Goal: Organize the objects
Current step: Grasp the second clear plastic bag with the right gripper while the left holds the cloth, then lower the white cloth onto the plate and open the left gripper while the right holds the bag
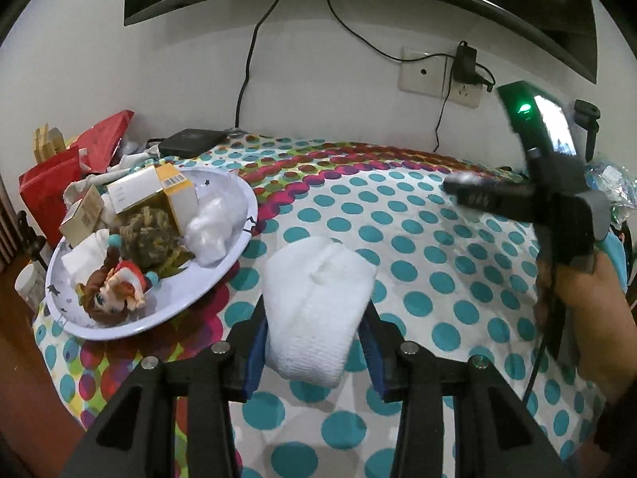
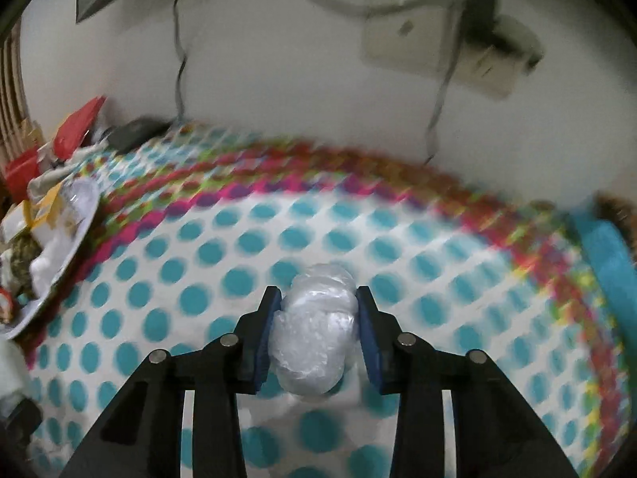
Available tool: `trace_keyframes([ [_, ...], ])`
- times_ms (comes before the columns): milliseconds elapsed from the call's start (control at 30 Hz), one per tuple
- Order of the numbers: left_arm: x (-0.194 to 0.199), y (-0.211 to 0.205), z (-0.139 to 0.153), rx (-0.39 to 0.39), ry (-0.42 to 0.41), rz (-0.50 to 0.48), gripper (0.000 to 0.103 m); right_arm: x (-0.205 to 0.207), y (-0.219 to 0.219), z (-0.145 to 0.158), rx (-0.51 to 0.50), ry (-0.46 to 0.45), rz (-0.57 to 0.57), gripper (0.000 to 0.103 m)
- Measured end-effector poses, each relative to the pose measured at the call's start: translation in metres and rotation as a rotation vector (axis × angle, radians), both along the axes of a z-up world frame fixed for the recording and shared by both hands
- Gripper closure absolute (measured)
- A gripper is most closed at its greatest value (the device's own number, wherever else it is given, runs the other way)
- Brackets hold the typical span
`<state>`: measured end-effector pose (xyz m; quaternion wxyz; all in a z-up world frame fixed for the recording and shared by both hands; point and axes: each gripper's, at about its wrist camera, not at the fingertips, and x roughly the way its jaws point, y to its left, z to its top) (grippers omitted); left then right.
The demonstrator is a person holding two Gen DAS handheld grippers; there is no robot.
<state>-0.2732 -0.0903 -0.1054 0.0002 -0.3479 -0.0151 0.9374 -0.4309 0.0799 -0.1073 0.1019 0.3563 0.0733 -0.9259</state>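
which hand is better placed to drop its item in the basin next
Left. Its gripper holds the white cloth right beside the basin; from the right gripper, holding a plastic wad, the basin sits far off.

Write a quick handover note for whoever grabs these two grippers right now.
Left hand-held gripper: shut on a white folded cloth, held above the dotted tablecloth.
Right hand-held gripper: a crumpled clear plastic bag sits between its fingers, apparently gripped.
Done: the white basin at left already holds boxes, a doll and other items.
Left: probably put the cloth and bag into the basin.
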Motion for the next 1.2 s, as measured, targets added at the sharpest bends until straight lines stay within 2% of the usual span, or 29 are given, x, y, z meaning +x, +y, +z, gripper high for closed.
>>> trace_keyframes([
  [133, 0.015, -0.004, 0.009, -0.011, 0.069, 0.036, 0.061, 0.021, 0.021, 0.018, -0.015, 0.153, -0.017, 0.068],
  [200, 0.016, -0.008, 0.010, -0.009, 0.076, 0.056, 0.061, 0.039, 0.031, 0.026, -0.034, 0.233, -0.058, 0.067],
  [300, 0.015, -0.012, 0.007, -0.029, 0.060, 0.080, 0.060, 0.053, 0.030, 0.031, -0.027, 0.266, -0.048, 0.067],
  [433, 0.014, -0.029, 0.005, 0.000, 0.042, 0.130, 0.061, 0.068, 0.018, 0.035, 0.021, 0.310, -0.004, 0.067],
  [567, 0.003, -0.053, 0.010, -0.021, 0.048, 0.222, 0.061, 0.069, 0.006, 0.033, 0.060, 0.308, 0.027, 0.067],
  [833, -0.037, -0.095, 0.030, -0.112, 0.063, 0.353, 0.061, 0.067, 0.003, 0.028, 0.059, 0.286, 0.047, 0.067],
  [1067, -0.063, -0.123, 0.026, -0.159, 0.024, 0.390, 0.060, 0.065, 0.003, 0.028, 0.056, 0.284, 0.049, 0.066],
  [1133, -0.072, -0.127, 0.018, -0.163, -0.020, 0.387, 0.058, 0.065, 0.002, 0.027, 0.056, 0.281, 0.050, 0.066],
  [1200, -0.074, -0.130, 0.014, -0.129, -0.014, 0.371, 0.046, 0.065, 0.002, 0.027, 0.056, 0.278, 0.052, 0.066],
])
